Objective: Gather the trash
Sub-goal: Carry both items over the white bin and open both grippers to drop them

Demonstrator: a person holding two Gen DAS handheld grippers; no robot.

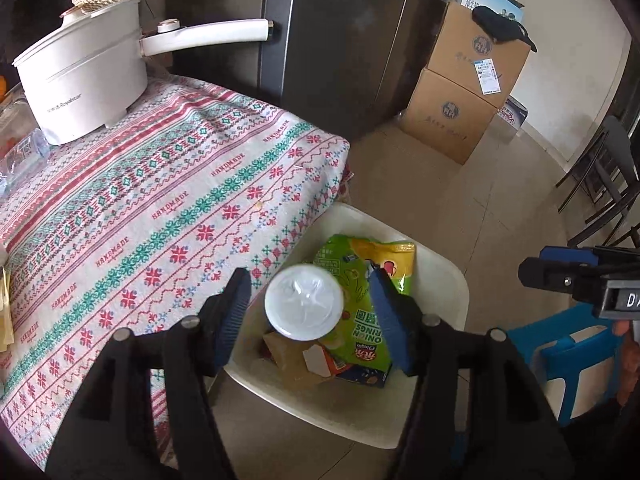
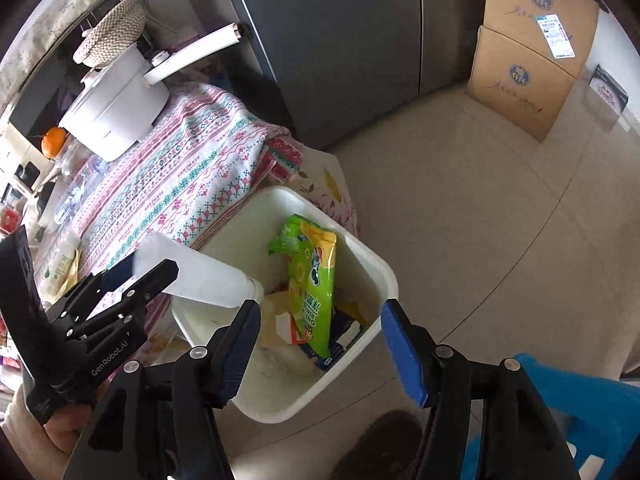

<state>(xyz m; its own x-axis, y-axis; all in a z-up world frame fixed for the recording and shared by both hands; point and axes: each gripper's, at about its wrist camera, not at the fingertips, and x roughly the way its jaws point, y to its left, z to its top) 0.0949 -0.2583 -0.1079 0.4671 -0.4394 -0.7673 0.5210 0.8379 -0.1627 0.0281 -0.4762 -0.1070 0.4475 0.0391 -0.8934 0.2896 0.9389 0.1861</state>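
Looking through my left wrist camera, I see my left gripper (image 1: 310, 312) spread wide over the bin (image 1: 448, 280); the white bottle (image 1: 304, 307) sits between the pads, apparently untouched, above a green bag (image 1: 360, 280). My right wrist camera shows my right gripper (image 2: 320, 344) released and empty above that bin, bottle tilted neck-down.
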